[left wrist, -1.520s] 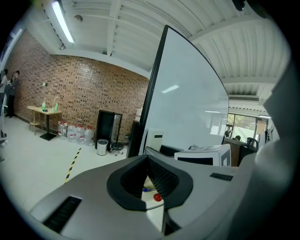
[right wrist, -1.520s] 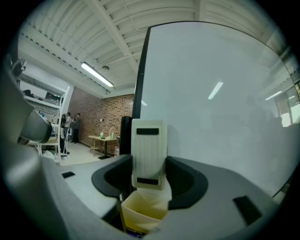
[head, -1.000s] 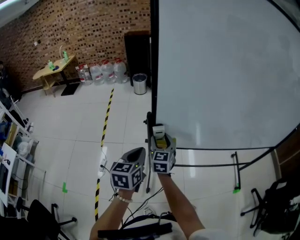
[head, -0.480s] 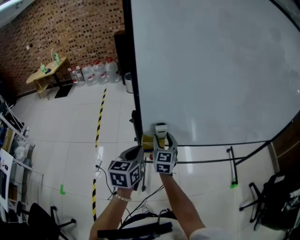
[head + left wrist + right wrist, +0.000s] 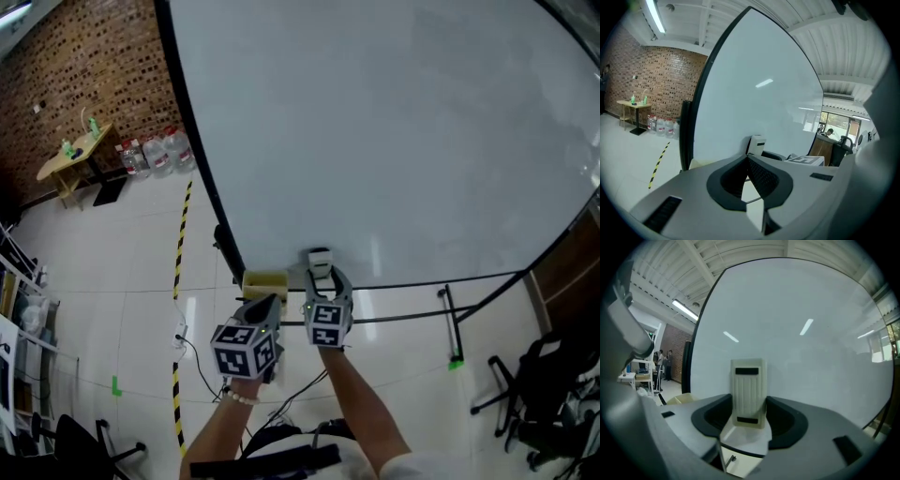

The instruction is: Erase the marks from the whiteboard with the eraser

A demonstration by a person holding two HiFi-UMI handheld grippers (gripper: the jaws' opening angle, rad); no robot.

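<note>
Right gripper (image 5: 748,405) is clenched on the eraser (image 5: 748,380), judged light and stiff, by its long sides; left gripper (image 5: 746,160) is closed, empty.

The cream, ribbed eraser (image 5: 320,261) stands upright, clamped in the right gripper (image 5: 323,278). It seems to press against the lower edge of the whiteboard (image 5: 394,131), a big, upright, black-framed white panel.

Left gripper (image 5: 266,302) jaws together, right gripper (image 5: 321,274) jaws clamped.
</note>
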